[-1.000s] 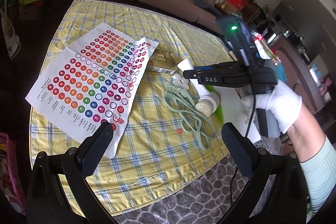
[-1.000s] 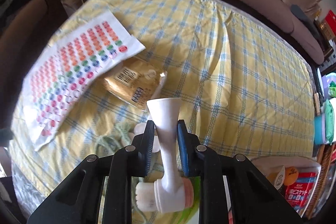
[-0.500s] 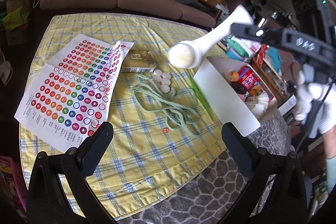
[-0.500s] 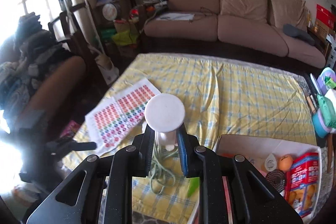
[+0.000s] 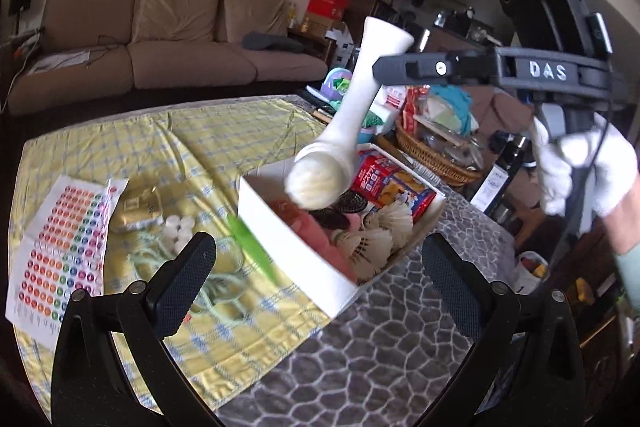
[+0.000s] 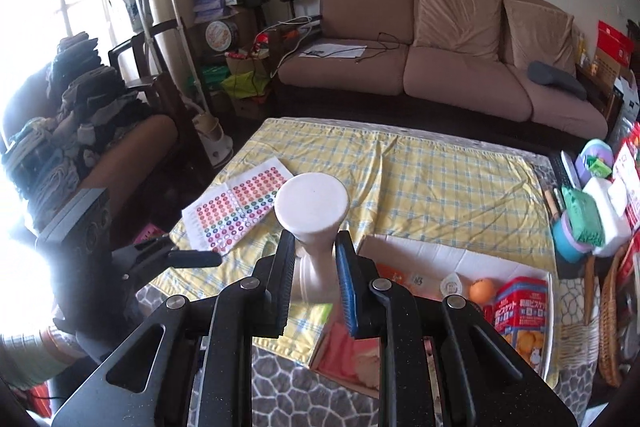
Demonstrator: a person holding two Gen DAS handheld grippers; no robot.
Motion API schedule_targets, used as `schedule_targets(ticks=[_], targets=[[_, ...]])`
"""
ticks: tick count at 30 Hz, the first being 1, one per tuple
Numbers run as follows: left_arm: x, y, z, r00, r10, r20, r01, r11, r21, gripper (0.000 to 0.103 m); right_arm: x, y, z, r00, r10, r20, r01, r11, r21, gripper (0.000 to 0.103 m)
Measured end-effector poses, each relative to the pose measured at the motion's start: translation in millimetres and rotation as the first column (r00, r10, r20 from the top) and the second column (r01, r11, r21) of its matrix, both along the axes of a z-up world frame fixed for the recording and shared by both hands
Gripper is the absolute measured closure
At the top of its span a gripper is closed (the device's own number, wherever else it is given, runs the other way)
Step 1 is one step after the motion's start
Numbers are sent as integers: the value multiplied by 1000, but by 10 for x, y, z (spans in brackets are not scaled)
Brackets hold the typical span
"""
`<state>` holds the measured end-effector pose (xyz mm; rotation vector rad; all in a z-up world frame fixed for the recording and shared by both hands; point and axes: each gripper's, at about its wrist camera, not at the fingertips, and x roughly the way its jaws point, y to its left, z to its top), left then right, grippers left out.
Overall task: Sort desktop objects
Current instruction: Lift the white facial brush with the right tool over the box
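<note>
The right tongs (image 6: 314,265) pinch a white brush (image 5: 352,119) by its narrow handle, bristle head hanging down. In the left-wrist view it hangs at centre frame, right over the open white box (image 5: 296,251) and not yet touching it. The left tongs (image 5: 320,267) stand spread and empty at the bottom of that frame.

I judge the sorting to be partly done. The box already holds shuttlecocks (image 5: 376,239), a red biscuit pack (image 6: 520,311), an orange ball (image 6: 480,289), something pink and a dark round piece. Left on the desk (image 6: 420,179), in the lower left of the left-wrist view, are the sticker sheet (image 5: 60,255), a gold packet (image 5: 138,213), small white caps (image 5: 178,229), a tangle of green cord (image 5: 216,283) and a green strip (image 5: 252,251) lying against the box wall.

The brush is blurred, so its bristles are hard to read. In the right-wrist view the tongs cover the brush head and much of the box's near side, and glare washes out the left edge. How the cord lies under the left tongs is hidden.
</note>
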<state>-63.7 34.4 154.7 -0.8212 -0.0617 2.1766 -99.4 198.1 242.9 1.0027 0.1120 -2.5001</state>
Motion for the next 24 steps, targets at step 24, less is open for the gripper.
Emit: schedule_targets(ticks=[24], targets=[[-127, -5, -204, 997, 49, 58, -42, 993, -111, 0, -415, 429, -961, 971, -115, 211, 109, 993, 37, 96]])
